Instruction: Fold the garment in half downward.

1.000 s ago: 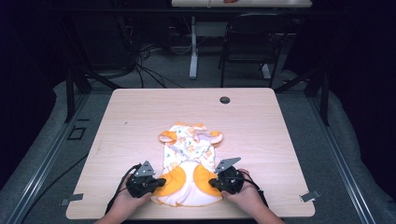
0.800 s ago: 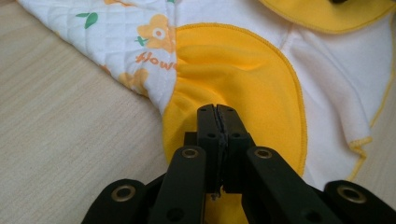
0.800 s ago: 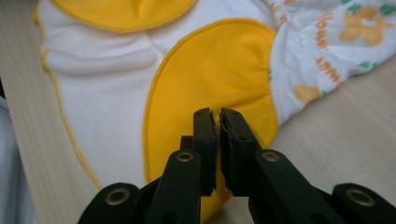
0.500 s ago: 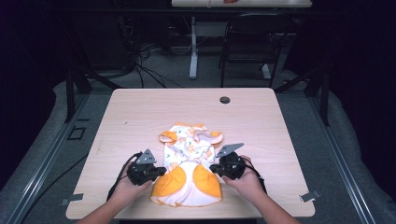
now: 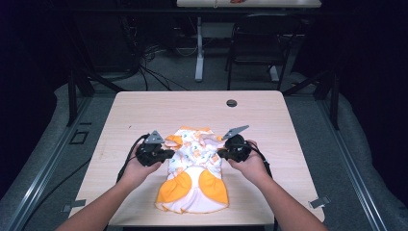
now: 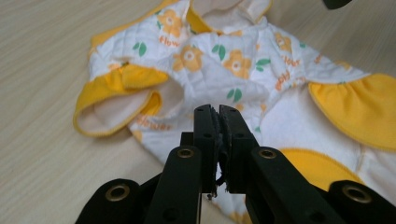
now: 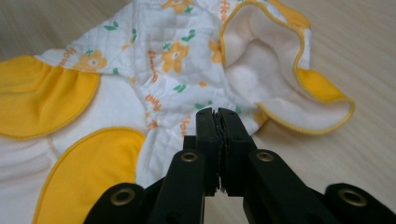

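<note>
A baby garment (image 5: 196,166), white with orange flowers and yellow patches, lies flat on the wooden table (image 5: 144,110). My left gripper (image 5: 168,153) rests at its left side just below the left sleeve (image 6: 116,100), jaws shut, tips over the cloth's edge (image 6: 218,110). My right gripper (image 5: 221,153) mirrors it at the right side beside the other sleeve (image 7: 299,93), also shut (image 7: 217,112). I see no cloth pinched between either pair of jaws. The quilted flower print (image 6: 233,60) and yellow leg patches (image 7: 42,95) lie ahead of the jaws.
A dark cable hole (image 5: 231,103) sits near the table's far edge. Behind the table stand a desk leg (image 5: 199,53), a chair (image 5: 252,48) and loose floor cables (image 5: 144,72). Bare tabletop lies on both sides of the garment.
Both grippers have slid forward along the garment's sides, from its bottom hem up to sleeve height. The garment itself has stayed in place.
</note>
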`<state>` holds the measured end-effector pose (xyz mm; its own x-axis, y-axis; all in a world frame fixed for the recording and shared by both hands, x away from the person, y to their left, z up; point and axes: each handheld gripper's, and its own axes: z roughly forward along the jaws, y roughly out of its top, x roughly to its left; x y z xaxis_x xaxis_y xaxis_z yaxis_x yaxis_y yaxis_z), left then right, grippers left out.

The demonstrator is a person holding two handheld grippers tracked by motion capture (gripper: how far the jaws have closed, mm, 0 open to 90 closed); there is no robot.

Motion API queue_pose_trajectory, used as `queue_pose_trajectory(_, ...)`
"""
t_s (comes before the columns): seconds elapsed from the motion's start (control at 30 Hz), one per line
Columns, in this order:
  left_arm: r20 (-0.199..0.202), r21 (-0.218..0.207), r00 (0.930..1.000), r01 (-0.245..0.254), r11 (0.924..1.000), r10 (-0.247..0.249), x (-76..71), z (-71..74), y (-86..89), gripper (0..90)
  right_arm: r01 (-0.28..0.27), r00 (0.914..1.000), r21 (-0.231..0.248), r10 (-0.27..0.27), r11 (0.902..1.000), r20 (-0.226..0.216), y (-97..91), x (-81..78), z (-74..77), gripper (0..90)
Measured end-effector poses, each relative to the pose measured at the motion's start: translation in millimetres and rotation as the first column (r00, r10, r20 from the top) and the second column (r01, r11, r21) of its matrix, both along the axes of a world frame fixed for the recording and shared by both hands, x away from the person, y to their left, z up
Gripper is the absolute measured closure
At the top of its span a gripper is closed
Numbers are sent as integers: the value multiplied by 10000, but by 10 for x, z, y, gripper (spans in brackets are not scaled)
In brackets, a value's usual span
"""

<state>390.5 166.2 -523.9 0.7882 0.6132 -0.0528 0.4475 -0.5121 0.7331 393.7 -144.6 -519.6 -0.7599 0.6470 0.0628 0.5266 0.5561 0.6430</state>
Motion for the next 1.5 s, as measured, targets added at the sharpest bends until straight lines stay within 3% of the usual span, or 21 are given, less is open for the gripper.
queue_pose_trajectory(0.13, -120, -105, 9998, -144, 9998, 143, 165, -16, -66, 879, 105, 9999, 26, -106, 9999, 83, 56, 177, 20, 868)
queue_pose_trajectory(0.3, -171, -176, 9992, -357, 9992, 354, 420, -94, -124, 878, 740, 9971, 262, -745, 9969, 179, 134, 443, 5, 852)
queue_pose_trajectory(0.53, -231, -162, 9977, -640, 9978, 636, 600, -167, -166, 879, 1321, 9903, 388, -1336, 9905, 380, 207, 652, -22, 881)
queue_pose_trajectory(0.67, -157, -83, 9963, -845, 9964, 844, 697, -220, -198, 878, 1826, 9817, 394, -1843, 9824, 472, 244, 797, -65, 888)
queue_pose_trajectory(0.83, -412, 123, 9960, -785, 9968, 790, 711, -312, -223, 874, 1786, 9839, 247, -1787, 9836, 17, 292, 866, -194, 877)
queue_pose_trajectory(1.03, -614, 202, 9952, -752, 9970, 763, 675, -422, -222, 874, 1285, 9905, 23, -1283, 9917, -487, 293, 836, -327, 865)
queue_pose_trajectory(1.5, -738, 85, 9964, -418, 9991, 423, 573, -524, -215, 881, 960, 9919, 52, -952, 9954, -844, 361, 757, -474, 854)
